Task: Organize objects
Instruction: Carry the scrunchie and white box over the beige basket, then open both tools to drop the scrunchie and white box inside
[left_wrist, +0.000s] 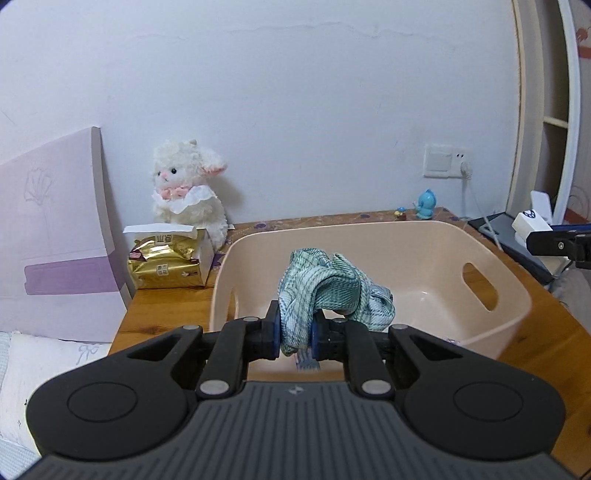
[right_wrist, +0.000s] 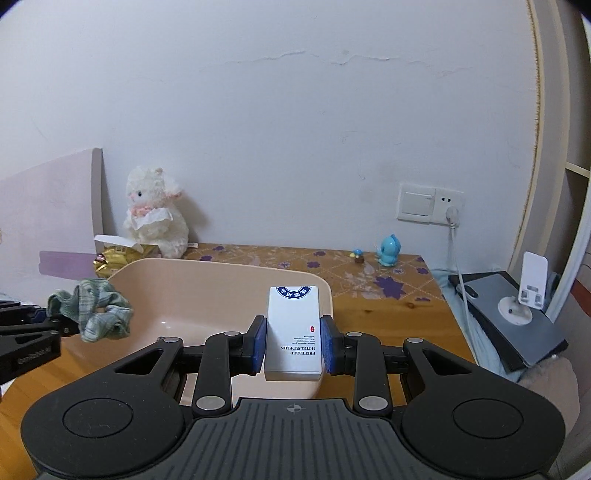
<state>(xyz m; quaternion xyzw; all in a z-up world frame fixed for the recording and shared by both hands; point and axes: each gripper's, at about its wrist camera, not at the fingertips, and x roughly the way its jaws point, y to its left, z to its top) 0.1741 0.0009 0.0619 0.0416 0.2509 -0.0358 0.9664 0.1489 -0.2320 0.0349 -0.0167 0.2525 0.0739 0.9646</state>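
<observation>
A peach plastic basket (left_wrist: 491, 266) with handle slots stands on the wooden table; it also shows in the right wrist view (right_wrist: 207, 280). My left gripper (left_wrist: 294, 332) is shut on a green checked scrunchie (left_wrist: 325, 284) and holds it above the basket's near rim. The scrunchie also shows in the right wrist view (right_wrist: 99, 310). My right gripper (right_wrist: 293, 345) is shut on a white box (right_wrist: 293, 332) printed "HOTEL SUPPLIES", held over the basket's near right corner. That box shows at the right edge of the left wrist view (left_wrist: 530, 221).
A white plush lamb (left_wrist: 188, 188) sits against the wall behind a gold tissue pack (left_wrist: 166, 264). A blue bird figurine (right_wrist: 388, 253) and a tiny figure (right_wrist: 357, 255) stand at the table's back. A grey laptop (right_wrist: 513, 321) with a white stand lies right. A pink headboard (left_wrist: 55, 229) is left.
</observation>
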